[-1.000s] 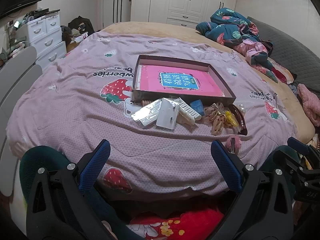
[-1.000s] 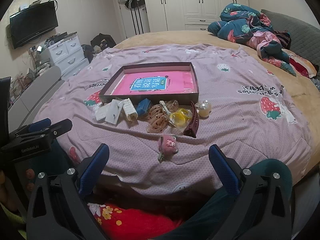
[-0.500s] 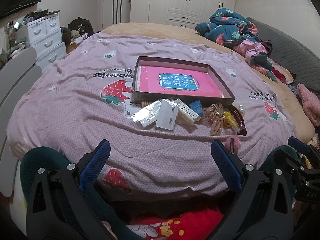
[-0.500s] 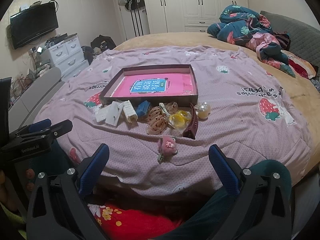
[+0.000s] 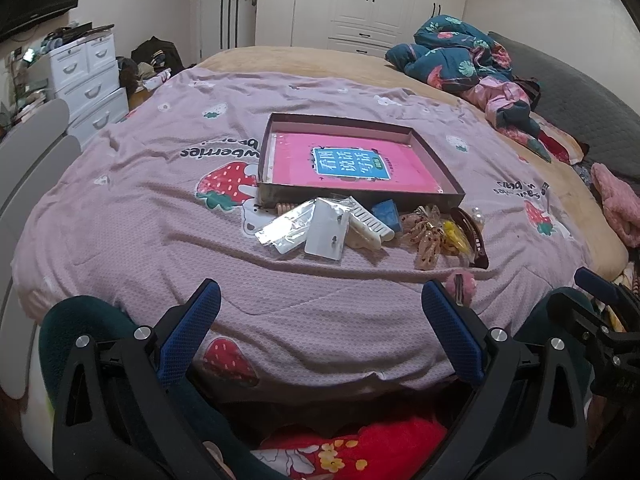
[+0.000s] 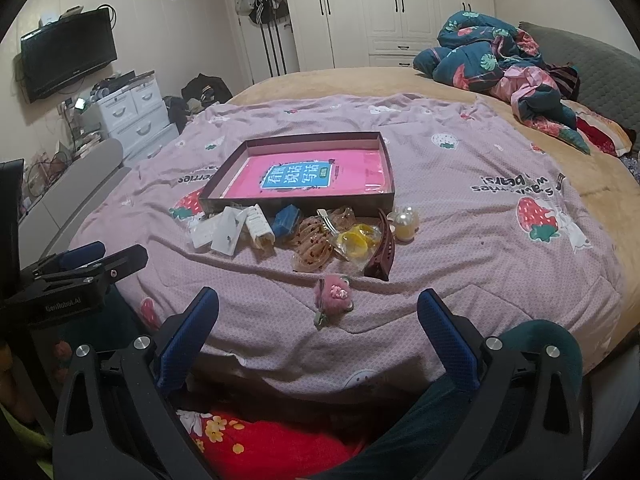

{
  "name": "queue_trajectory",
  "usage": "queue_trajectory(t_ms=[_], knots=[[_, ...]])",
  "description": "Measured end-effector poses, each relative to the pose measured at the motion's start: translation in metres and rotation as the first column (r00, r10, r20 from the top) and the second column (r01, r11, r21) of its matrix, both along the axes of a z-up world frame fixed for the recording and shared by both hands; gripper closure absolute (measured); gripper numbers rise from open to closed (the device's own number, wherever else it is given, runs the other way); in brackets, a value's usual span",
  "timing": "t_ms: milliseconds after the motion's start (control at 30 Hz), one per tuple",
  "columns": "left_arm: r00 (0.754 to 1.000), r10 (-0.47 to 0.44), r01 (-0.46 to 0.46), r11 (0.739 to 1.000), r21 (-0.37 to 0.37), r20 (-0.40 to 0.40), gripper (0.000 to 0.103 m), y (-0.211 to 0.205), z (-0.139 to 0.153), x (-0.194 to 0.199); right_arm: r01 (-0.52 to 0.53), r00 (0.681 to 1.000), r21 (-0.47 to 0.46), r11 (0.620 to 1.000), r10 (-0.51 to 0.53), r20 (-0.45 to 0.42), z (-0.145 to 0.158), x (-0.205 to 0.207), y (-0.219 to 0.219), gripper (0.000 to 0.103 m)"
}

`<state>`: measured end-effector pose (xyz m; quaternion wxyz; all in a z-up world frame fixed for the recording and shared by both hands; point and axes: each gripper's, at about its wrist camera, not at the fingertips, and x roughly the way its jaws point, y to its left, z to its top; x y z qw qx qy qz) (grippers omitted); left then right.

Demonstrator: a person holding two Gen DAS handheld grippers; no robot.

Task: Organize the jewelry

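Note:
A shallow dark box (image 5: 452, 186) (image 6: 298, 202) with a pink booklet inside lies on the strawberry bedspread. In front of it is a heap of jewelry: white earring cards (image 5: 326, 232) (image 6: 228, 234), a blue case (image 5: 386, 212) (image 6: 286, 218), amber hair clips (image 5: 426, 240) (image 6: 314, 246), yellow bangles (image 6: 358, 240), a dark red claw clip (image 6: 382, 248) and a pearl piece (image 6: 406, 220). A pink flower clip (image 6: 334, 292) (image 5: 462, 286) lies nearest. My left gripper (image 5: 320, 324) and right gripper (image 6: 318, 336) are both open and empty, at the bed's near edge.
A crumpled teal floral quilt (image 6: 492, 56) lies at the far right of the bed. White drawers (image 6: 132, 116) and a wall television (image 6: 68, 56) stand at the left. The other gripper shows at each view's edge (image 6: 80, 276) (image 5: 604, 312).
Both grippers have shifted very slightly; the views are nearly the same. Nothing has been picked up or moved.

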<state>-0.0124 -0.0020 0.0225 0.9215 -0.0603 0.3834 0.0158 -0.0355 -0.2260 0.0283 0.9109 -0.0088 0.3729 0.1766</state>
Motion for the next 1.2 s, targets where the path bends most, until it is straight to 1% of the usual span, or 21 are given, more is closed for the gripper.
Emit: queue_trajectory(t_ms=[500, 667, 833, 900, 1033, 1200], knots=[[0.999, -0.047, 0.047, 0.999, -0.003, -0.005, 0.009, -0.009, -0.015, 0.015, 0.043, 0.999, 0.007, 0.999, -0.043, -0.008, -0.007, 0.009, -0.014, 0.004], [0.998, -0.063, 0.063, 0.998, -0.010, -0.025, 0.009, -0.011, -0.022, 0.027, 0.049, 0.998, -0.001, 0.999, -0.049, -0.029, -0.014, 0.016, -0.016, 0.004], [0.995, -0.082, 0.079, 0.996, -0.050, -0.060, 0.009, -0.008, -0.034, 0.045, 0.047, 0.997, -0.007, 0.999, -0.048, -0.059, -0.023, 0.024, -0.016, 0.004], [0.994, -0.083, 0.079, 0.995, -0.053, -0.074, 0.009, -0.009, -0.038, 0.051, 0.041, 0.997, -0.016, 0.999, -0.042, -0.068, -0.028, 0.026, -0.015, 0.004], [0.992, -0.086, 0.084, 0.996, -0.030, -0.097, 0.009, -0.011, -0.046, 0.061, 0.028, 0.995, -0.019, 0.999, -0.030, -0.095, -0.036, 0.030, -0.012, 0.004], [0.989, -0.088, 0.085, 0.996, -0.025, -0.121, 0.009, -0.010, -0.054, 0.070, 0.006, 0.994, -0.033, 0.999, -0.009, -0.113, -0.044, 0.037, -0.006, 0.004]])
